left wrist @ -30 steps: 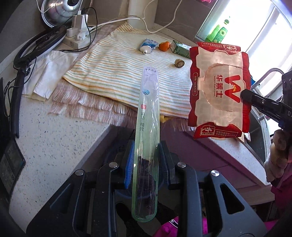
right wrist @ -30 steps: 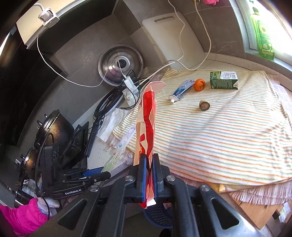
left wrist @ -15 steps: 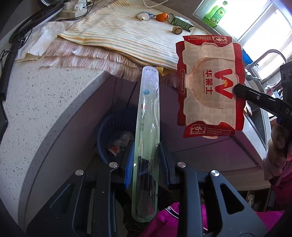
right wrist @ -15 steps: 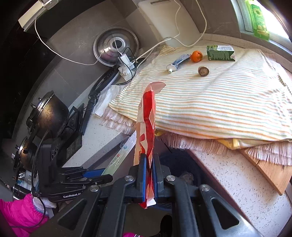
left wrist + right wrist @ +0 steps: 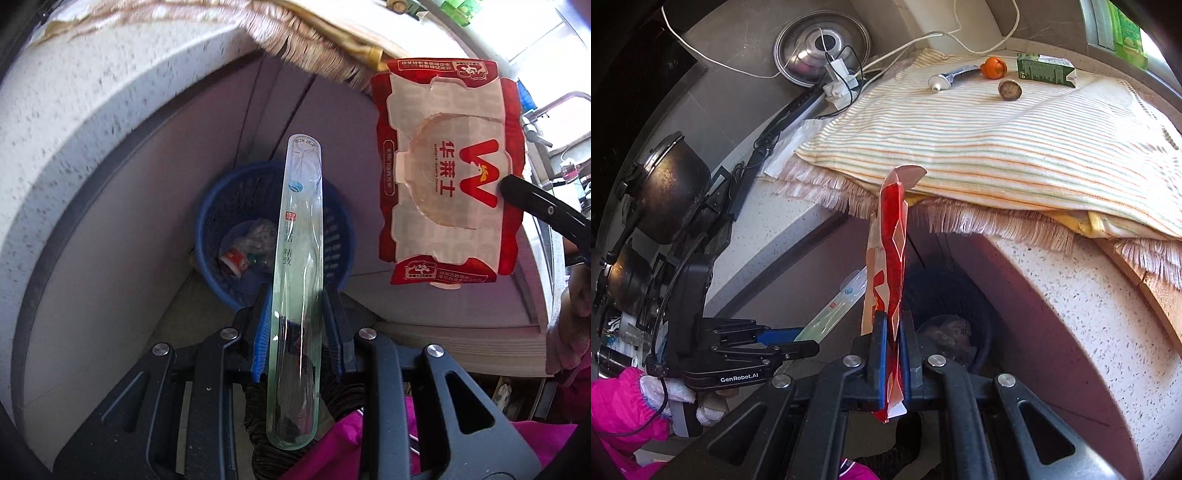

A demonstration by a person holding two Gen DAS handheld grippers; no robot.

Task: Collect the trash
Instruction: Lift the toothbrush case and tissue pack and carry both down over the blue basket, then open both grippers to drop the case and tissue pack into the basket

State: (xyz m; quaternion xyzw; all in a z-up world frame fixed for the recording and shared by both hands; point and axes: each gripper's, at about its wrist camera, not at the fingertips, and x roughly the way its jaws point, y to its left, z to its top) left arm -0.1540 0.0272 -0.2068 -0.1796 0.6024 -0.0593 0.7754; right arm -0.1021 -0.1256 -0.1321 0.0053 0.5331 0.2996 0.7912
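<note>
Left tongs (image 5: pixel 295 295) grip toothbrush pack (image 5: pixel 297 280), right tongs (image 5: pixel 891 332) — red wrapper (image 5: pixel 892 258)

Left gripper (image 5: pixel 297 314) clamps a clear tube (image 5: pixel 297 280) at centre over a blue basket (image 5: pixel 210 229); red wrapper (image 5: pixel 447 177), seemingly pinched, upper right.

Basket (image 5: pixel 236 206) below counter edge (image 5: pixel 110 110), litter (image 5: pixel 247 247) inside; tube (image 5: pixel 947 78), carton (image 5: pixel 1044 70) on cloth (image 5: pixel 960 140) above.

Blue basket (image 5: pixel 207 236) partly behind clear toothbrush package (image 5: pixel 297 280), basket's trash a blurred jumble, in right view basket (image 5: pixel 960 295) dim in shadow, green cartons at window (image 5: pixel 1126 33) cut by frame edge
</note>
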